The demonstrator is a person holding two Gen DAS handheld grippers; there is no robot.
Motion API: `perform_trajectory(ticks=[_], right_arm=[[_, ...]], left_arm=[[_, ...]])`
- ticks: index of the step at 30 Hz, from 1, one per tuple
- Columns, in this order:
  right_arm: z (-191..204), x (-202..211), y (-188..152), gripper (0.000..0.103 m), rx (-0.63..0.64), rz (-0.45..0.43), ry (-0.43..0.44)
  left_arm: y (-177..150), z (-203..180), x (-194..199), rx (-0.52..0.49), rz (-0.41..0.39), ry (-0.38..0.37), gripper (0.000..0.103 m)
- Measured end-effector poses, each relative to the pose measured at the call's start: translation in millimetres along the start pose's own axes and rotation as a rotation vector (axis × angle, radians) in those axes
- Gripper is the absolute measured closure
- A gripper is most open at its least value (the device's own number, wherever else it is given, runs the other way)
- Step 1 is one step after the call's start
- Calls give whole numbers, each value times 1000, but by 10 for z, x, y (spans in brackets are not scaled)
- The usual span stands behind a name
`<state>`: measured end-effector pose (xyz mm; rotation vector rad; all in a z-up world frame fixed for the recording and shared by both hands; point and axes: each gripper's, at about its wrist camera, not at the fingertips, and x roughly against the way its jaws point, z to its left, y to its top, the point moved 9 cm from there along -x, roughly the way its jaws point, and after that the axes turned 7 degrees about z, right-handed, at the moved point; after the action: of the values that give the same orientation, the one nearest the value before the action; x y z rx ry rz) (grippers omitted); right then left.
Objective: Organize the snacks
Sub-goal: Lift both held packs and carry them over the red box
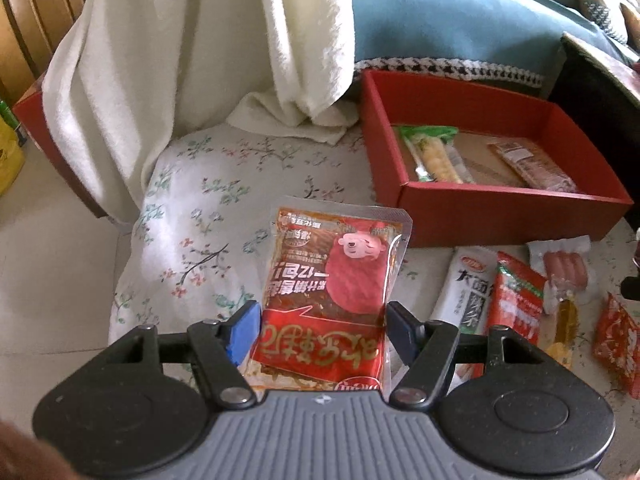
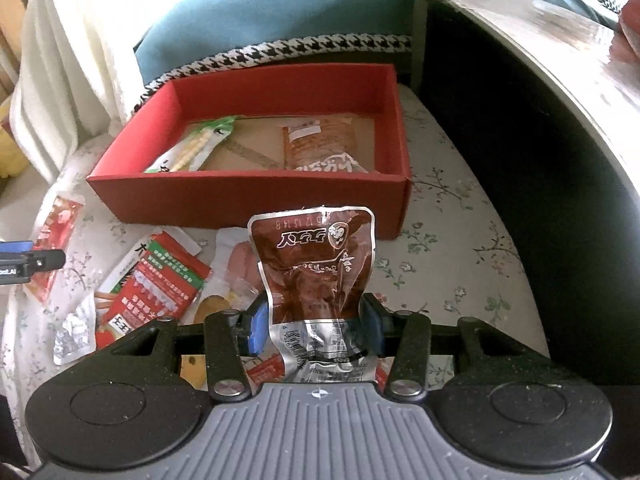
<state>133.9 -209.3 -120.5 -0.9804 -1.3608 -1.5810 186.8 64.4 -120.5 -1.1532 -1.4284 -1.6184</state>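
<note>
My left gripper [image 1: 320, 326] is shut on a red snack packet [image 1: 332, 276] with a pink cartoon animal, held above the floral cushion. My right gripper [image 2: 314, 322] is shut on a brown foil snack packet [image 2: 316, 268], held in front of the red box [image 2: 248, 196]. The red box also shows in the left wrist view [image 1: 500, 210], ahead to the right. It holds a green-topped packet [image 2: 196, 144] and an orange-brown packet [image 2: 320, 142]. Several loose snack packets [image 2: 160, 280] lie on the cushion before the box; they also show in the left wrist view [image 1: 516, 300].
A white towel [image 1: 180, 48] hangs over the seat back on the left. A blue blanket [image 1: 460, 20] with a houndstooth edge lies behind the box. A dark table [image 2: 540, 80] stands to the right. A red box lid [image 1: 36, 128] sits at far left.
</note>
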Motion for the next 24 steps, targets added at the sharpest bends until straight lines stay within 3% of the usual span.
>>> perform_trajectory(ticks=[19, 24], right_arm=[[102, 203, 212, 48, 18, -54, 35], [53, 324, 264, 48, 7, -88, 37]], left_arm=[[103, -191, 273, -11, -39, -16, 42], [305, -353, 444, -39, -94, -45, 42]])
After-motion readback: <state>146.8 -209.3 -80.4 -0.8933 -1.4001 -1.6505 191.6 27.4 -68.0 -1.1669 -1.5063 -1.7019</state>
